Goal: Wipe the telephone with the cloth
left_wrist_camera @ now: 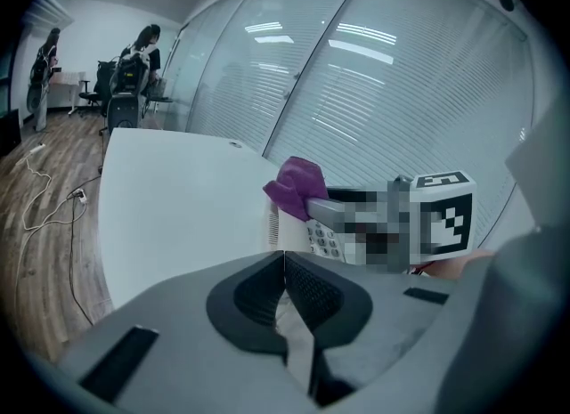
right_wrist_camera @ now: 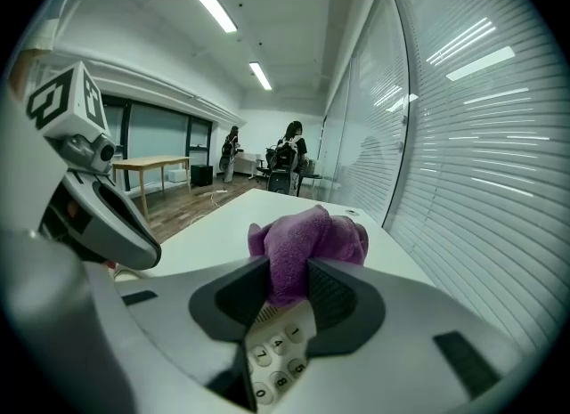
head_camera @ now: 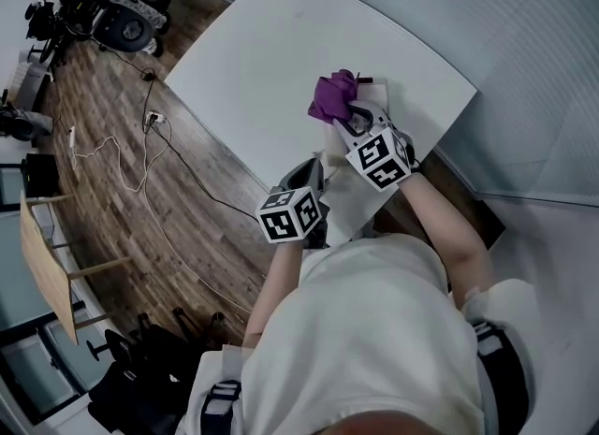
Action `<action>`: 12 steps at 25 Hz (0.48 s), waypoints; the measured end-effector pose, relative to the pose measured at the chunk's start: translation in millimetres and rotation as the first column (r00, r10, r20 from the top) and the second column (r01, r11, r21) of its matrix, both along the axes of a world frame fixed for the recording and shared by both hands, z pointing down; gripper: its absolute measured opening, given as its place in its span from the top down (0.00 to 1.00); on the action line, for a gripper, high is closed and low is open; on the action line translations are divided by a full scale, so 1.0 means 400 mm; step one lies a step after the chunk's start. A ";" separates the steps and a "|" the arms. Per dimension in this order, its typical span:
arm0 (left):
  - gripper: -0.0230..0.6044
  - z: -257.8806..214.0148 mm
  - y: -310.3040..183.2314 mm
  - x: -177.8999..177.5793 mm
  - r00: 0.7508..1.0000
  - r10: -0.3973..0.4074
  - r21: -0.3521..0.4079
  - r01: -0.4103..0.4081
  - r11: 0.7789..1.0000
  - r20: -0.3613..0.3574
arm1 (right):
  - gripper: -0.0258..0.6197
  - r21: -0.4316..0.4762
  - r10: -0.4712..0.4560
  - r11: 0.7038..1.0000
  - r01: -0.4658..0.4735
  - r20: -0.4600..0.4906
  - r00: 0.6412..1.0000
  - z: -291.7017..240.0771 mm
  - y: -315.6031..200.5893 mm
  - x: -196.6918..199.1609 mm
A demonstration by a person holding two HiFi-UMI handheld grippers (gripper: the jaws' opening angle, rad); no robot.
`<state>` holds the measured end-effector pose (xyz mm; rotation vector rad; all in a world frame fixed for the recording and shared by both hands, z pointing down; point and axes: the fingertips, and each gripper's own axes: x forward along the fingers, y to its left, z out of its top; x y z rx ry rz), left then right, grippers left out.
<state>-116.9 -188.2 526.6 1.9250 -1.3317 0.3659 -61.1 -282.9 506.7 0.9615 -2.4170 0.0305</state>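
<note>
The right hand-held gripper [right_wrist_camera: 287, 265] has its jaws closed on the cloth [right_wrist_camera: 307, 239]. The purple wad is pinched between the pads and bulges out past the tips.

The phone [right_wrist_camera: 276, 350] lies right under this hand-held gripper, on the bench [head_camera: 281, 50] near the person's edge. Its keypad shows just below the jaws, with the rows of keys running back towards the wrist. The phone's long axis seems to run much the same way the hand-held gripper points, away from the person. The cloth hangs over the part just ahead of the keys, but I cannot tell whether it touches the phone.

The coming wipe likely turns on that alignment: a stroke along the pointing line would follow the phone's length, with the cloth low enough to drag on it.

The right hand is plainly the nearer one and the working one. It reaches forward over the phone with the hand-held gripper slanted down.

The left hand-held gripper [left_wrist_camera: 285, 256] sits further back, to the left of the right one, by the phone's near end and also slanted down. Its jaws are together. A pale sliver shows low between them, and I cannot tell what it is. From the left one, the phone and cloth lie ahead and a little to the right.
</note>
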 end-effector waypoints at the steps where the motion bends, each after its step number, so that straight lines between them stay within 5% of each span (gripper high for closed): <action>1: 0.93 0.001 0.009 0.000 1.000 -0.001 0.000 0.001 1.000 0.000 | 0.76 -0.002 -0.005 1.000 0.005 0.000 1.000 0.003 0.015 0.000; 12: 0.93 -0.018 0.037 -0.020 0.999 -0.027 0.013 0.026 1.000 0.027 | 0.76 -0.032 -0.051 0.998 0.051 -0.001 0.999 0.017 0.125 -0.003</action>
